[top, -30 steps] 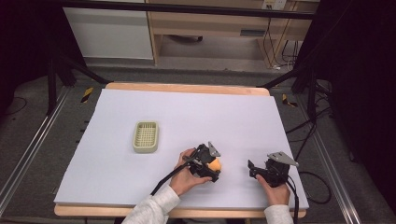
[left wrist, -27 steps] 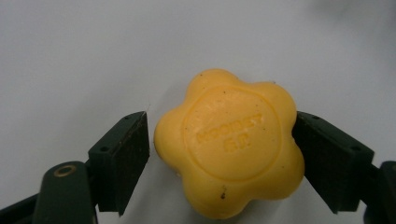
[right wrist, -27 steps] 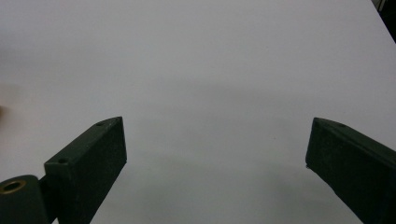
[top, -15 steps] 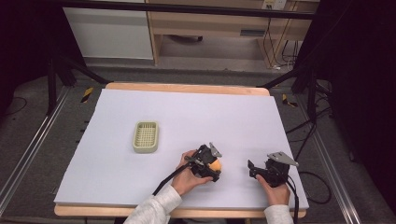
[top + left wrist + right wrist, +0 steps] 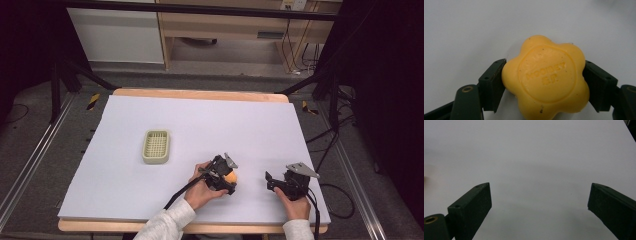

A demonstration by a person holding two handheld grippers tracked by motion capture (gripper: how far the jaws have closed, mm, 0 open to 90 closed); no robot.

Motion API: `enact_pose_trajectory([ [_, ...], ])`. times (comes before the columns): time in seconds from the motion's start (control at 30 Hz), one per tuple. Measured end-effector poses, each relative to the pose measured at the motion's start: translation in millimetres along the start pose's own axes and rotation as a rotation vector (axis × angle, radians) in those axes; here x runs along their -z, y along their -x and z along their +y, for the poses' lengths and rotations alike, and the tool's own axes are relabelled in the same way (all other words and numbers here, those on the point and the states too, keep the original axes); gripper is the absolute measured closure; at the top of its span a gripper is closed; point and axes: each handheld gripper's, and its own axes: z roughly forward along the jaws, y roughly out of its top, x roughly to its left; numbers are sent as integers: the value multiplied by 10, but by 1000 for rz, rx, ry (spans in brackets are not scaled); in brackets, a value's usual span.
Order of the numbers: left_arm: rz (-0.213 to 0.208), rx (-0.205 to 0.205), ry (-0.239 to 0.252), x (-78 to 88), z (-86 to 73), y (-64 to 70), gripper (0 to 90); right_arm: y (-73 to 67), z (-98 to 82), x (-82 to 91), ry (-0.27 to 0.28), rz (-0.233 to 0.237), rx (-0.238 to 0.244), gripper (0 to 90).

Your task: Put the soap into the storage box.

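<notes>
A yellow flower-shaped soap bar (image 5: 546,78) with stamped lettering lies on the white table between the two jaws of my left gripper (image 5: 544,85), and both jaws press its sides. From above, that soap (image 5: 231,177) peeks out orange under my left gripper (image 5: 226,180) near the table's front middle. My right gripper (image 5: 274,184) rests low at the front right. Its jaws stand wide apart with bare white table between them (image 5: 540,200).
A small pale green ribbed tray (image 5: 156,146) sits left of centre on the white table sheet (image 5: 210,125). Cables trail off the front edge and right side. A wooden shelf unit and dark stands line the far side.
</notes>
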Motion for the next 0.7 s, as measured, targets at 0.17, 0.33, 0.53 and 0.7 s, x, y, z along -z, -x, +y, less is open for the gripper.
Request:
enact_pose_trajectory([
  [0.17, 5, 2, 1, 0, 2, 7, 263, 1, 1, -1, -1, 1, -1, 56],
  [0.33, 9, 5, 1, 2, 2, 11, 263, -1, 0, 1, -1, 1, 0, 56],
  [0.53, 4, -6, -8, 33, -4, 18, 263, 0, 0, 1, -2, 3, -1, 56],
  [0.7, -9, -6, 2, 110, -10, 0, 263, 0, 0, 2, -2, 4, 0, 56],
])
